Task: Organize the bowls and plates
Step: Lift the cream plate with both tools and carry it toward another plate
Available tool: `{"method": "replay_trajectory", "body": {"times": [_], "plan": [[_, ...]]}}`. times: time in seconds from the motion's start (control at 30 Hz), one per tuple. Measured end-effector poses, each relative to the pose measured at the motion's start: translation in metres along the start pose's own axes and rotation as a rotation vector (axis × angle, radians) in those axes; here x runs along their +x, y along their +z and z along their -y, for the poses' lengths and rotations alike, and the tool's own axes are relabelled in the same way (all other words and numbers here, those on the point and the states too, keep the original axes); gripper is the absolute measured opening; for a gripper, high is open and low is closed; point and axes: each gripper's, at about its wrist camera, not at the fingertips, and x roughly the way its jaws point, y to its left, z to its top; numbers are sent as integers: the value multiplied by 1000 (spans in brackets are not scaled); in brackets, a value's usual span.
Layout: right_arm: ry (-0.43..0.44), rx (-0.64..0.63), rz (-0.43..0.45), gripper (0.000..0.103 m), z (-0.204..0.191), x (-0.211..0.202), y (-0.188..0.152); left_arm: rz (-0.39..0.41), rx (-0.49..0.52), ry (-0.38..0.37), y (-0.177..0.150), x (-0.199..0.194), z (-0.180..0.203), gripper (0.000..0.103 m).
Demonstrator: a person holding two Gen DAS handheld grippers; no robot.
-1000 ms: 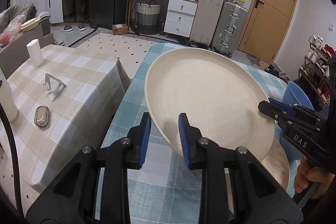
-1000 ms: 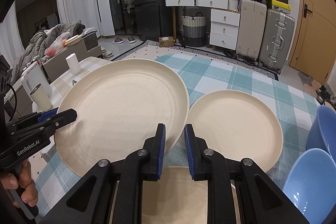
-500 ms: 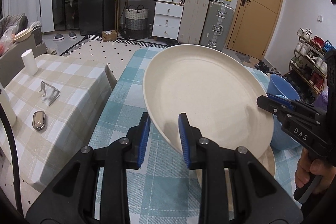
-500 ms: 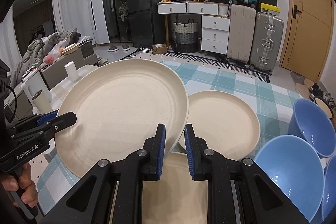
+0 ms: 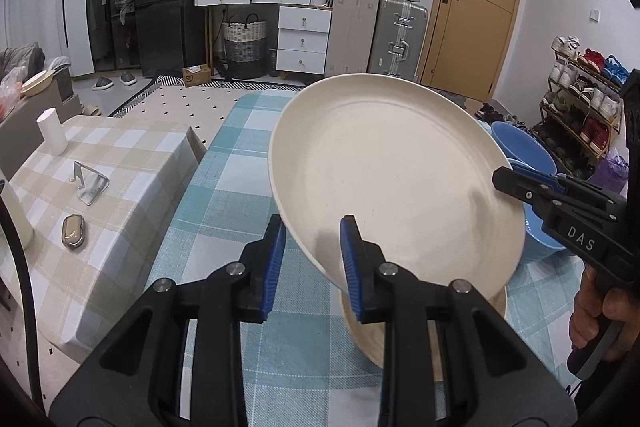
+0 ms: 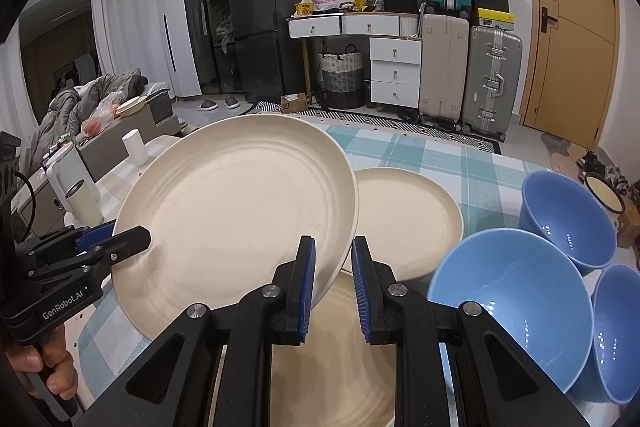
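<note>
A large cream plate (image 5: pixel 392 179) hangs tilted above the teal checked table (image 5: pixel 224 211), held at two sides. My left gripper (image 5: pixel 312 247) is shut on its near-left rim, and my right gripper (image 6: pixel 334 267) is shut on the opposite rim. Each gripper shows in the other's view: the right gripper (image 5: pixel 506 179) at the plate's right edge, the left gripper (image 6: pixel 138 239) at its left edge. A smaller cream plate (image 6: pixel 412 223) rests on the table behind, and another cream plate (image 6: pixel 332 367) lies directly below. Three blue bowls (image 6: pixel 508 303) stand to the right.
Left of the teal table stands a lower beige checked table (image 5: pixel 120 163) with a white cup (image 5: pixel 51 131), a metal stand (image 5: pixel 90 183) and a small oval device (image 5: pixel 74 231). Suitcases, drawers and a door are far behind. A shoe rack (image 5: pixel 580 107) is at the right.
Both grippers have carried the large plate up and to the right together, keeping their grip. The blue bowls have come into the right wrist view.
</note>
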Motion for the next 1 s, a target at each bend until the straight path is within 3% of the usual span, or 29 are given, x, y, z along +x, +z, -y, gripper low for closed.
{"method": "replay_trajectory", "body": {"times": [0.5,1.0], "plan": [[-11,36,-8,19,11,-26,-25,-27,43,-28,-21,-12,24,24],[-28,59,-43,19,13,-31,-58,-87,71,-40,-50,10,22,24]]}}
